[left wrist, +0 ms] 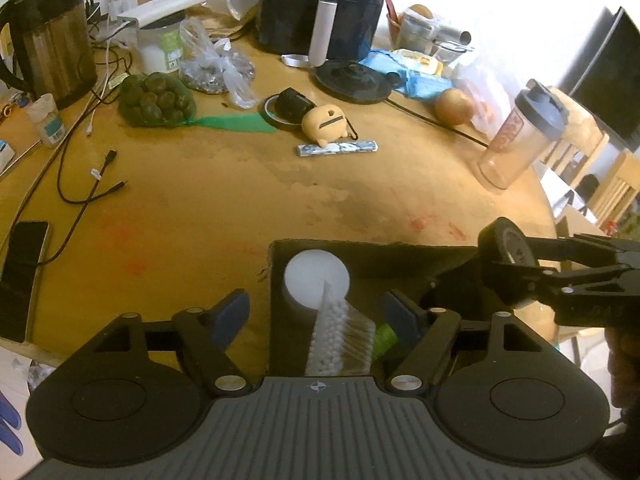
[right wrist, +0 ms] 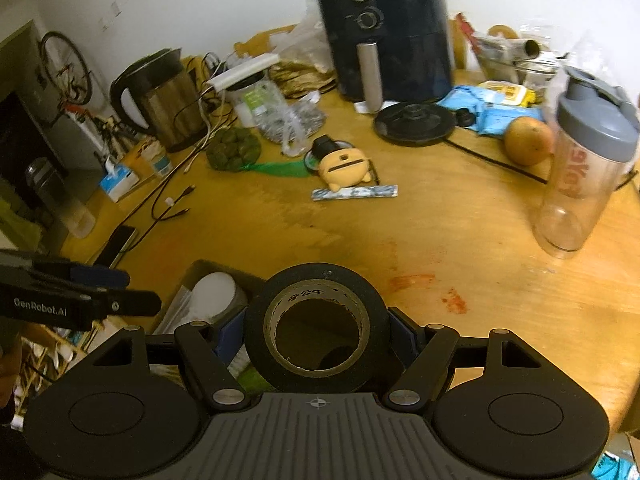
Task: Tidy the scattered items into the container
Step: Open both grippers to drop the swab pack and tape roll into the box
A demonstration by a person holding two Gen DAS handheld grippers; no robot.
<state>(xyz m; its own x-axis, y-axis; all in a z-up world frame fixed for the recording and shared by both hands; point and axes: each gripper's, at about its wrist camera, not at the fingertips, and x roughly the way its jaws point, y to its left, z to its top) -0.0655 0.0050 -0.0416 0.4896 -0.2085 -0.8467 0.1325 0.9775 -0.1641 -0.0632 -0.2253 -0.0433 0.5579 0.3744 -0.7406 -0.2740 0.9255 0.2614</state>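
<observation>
The left hand-held gripper (left wrist: 316,312) hangs wide open over the dark cardboard box (left wrist: 400,256) on the round wooden table (left wrist: 240,208), holding nothing. A white bristle brush (left wrist: 336,336) and a white round lid (left wrist: 316,276) lie inside the box. The right hand-held gripper (right wrist: 318,326) squeezes a black roll of tape (right wrist: 316,320) just beside the box.

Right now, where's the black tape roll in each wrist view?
Left wrist: black tape roll at right edge, clamped in the right gripper, above the dark container's right end.
Right wrist: tape roll bottom centre, between the right gripper's fingers, hole facing camera.
Shared landmark: white round lid in the container; left gripper open over it.
</observation>
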